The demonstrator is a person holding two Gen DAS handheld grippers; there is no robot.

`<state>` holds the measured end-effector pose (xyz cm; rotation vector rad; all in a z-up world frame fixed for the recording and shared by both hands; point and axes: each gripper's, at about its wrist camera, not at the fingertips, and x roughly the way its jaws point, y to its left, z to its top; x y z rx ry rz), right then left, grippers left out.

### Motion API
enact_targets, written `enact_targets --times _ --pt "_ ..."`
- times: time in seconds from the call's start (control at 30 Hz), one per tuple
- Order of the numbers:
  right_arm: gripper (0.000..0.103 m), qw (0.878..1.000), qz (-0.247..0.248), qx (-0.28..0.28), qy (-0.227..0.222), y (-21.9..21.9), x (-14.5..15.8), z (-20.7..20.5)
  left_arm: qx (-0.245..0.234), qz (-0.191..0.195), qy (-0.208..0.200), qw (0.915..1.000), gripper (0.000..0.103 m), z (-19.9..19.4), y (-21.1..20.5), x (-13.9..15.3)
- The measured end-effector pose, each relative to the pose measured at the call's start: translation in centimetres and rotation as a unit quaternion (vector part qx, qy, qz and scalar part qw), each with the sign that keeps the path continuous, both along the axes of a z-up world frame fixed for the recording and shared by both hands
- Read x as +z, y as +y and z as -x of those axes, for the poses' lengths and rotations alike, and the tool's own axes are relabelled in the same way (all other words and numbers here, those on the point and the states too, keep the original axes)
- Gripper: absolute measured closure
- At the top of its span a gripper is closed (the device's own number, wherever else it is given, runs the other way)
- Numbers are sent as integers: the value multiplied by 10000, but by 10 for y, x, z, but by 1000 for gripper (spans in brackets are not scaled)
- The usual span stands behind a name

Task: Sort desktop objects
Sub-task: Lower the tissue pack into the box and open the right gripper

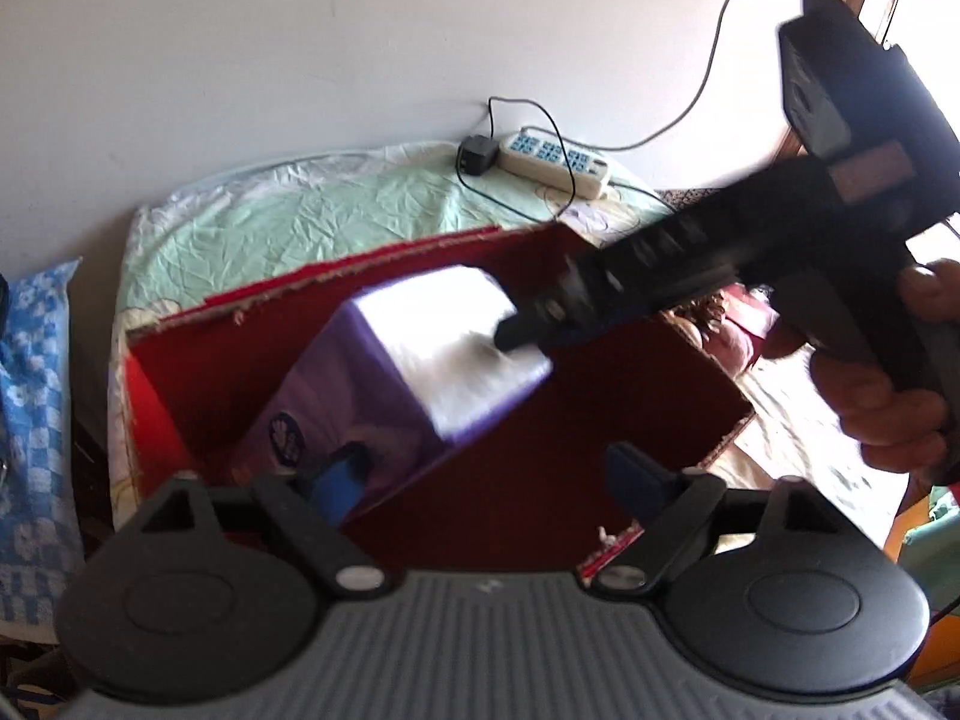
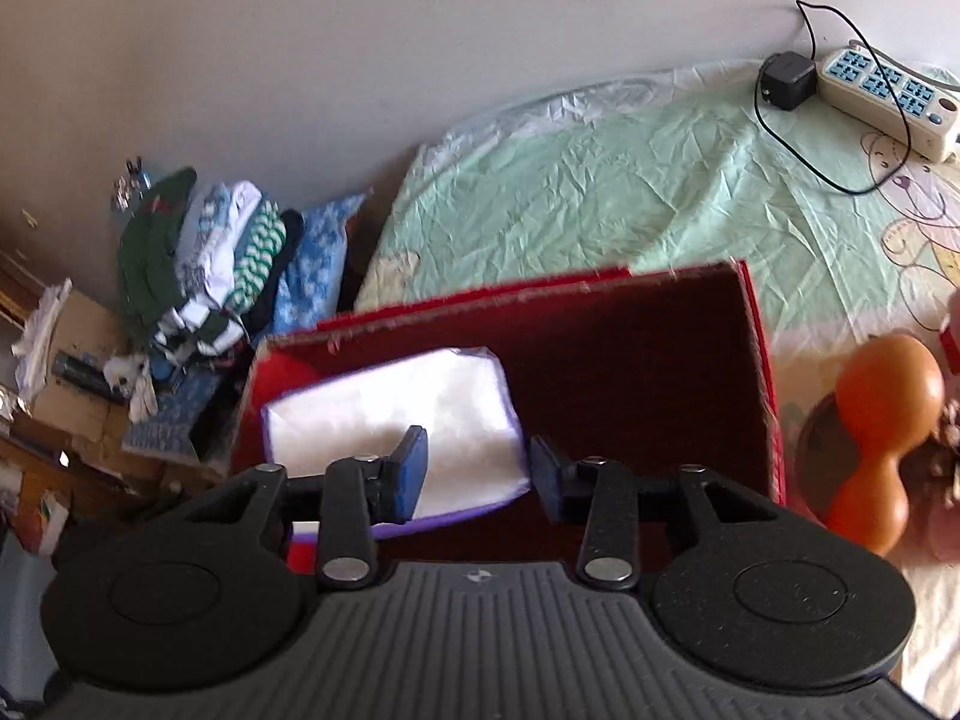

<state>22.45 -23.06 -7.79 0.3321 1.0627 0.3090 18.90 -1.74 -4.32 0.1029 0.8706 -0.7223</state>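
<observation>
A purple and white tissue pack (image 1: 414,372) leans tilted inside an open red box (image 1: 654,384). My left gripper (image 1: 480,474) is open just above the box's near side, its left pad close to the pack's lower corner. My right gripper (image 1: 528,324) reaches in from the right and its tip sits at the pack's white top. In the right wrist view the right gripper (image 2: 477,474) is open over the pack (image 2: 384,420), which lies at the left of the red box (image 2: 630,360). Neither gripper holds anything.
The box stands on a surface covered with a pale green printed sheet (image 2: 600,180). A white power strip (image 2: 888,96) with a black adapter (image 2: 786,81) lies at the back. An orange gourd-shaped object (image 2: 882,420) stands right of the box. Folded clothes (image 2: 204,258) are piled at the left.
</observation>
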Motion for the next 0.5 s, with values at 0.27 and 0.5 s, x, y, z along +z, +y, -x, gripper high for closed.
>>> enact_targets --times 0.27,0.5 --pt "51 9978 646 -49 -133 -25 12 38 -231 -281 466 9983 11 11 -2 -11" --pt "50 9987 296 -396 97 -28 -13 13 -5 -426 1003 9940 7 -2 -10 -22"
